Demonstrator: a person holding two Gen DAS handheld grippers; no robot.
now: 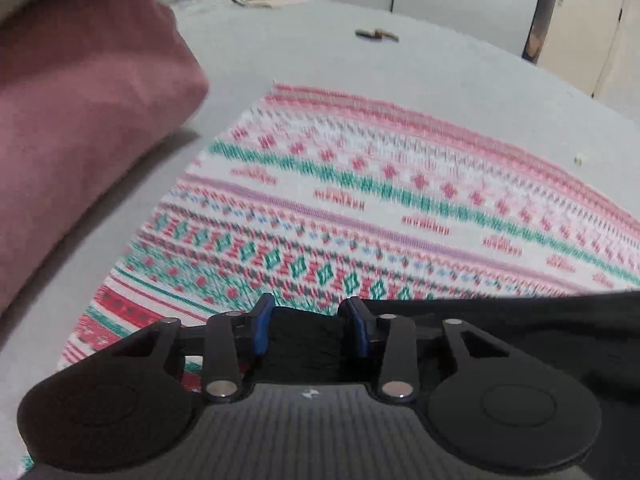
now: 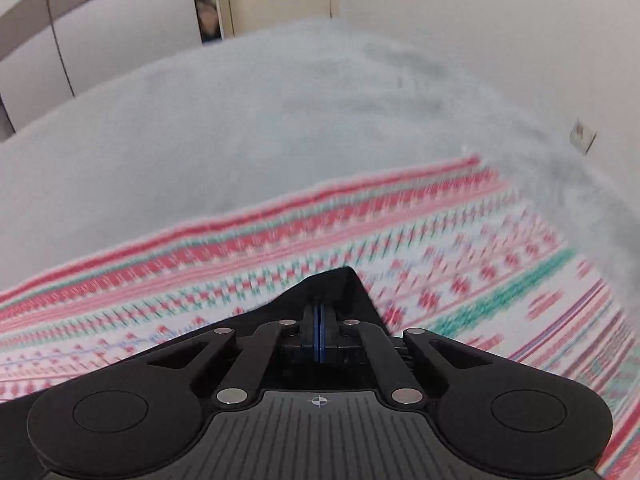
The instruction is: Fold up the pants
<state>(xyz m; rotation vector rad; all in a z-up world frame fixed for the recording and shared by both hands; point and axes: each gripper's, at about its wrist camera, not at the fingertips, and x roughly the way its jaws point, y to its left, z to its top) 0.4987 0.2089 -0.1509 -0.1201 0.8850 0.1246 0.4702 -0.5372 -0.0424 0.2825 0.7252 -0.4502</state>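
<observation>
Your left gripper (image 1: 309,320) has its jaws partly apart with black pants (image 1: 500,320) cloth between them; whether the pads press it, you cannot tell. Your right gripper (image 2: 319,332) is clamped on a pants (image 2: 340,284) corner at 12 o'clock, over the patterned blanket (image 2: 460,248).

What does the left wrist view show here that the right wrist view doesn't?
Only the left wrist view: a pink folded cloth, a small brown item far off, and the left gripper partly closed around black fabric. Only the right: the right gripper shut on a corner of the black pants. Both: the patterned blanket on a grey surface.
</observation>
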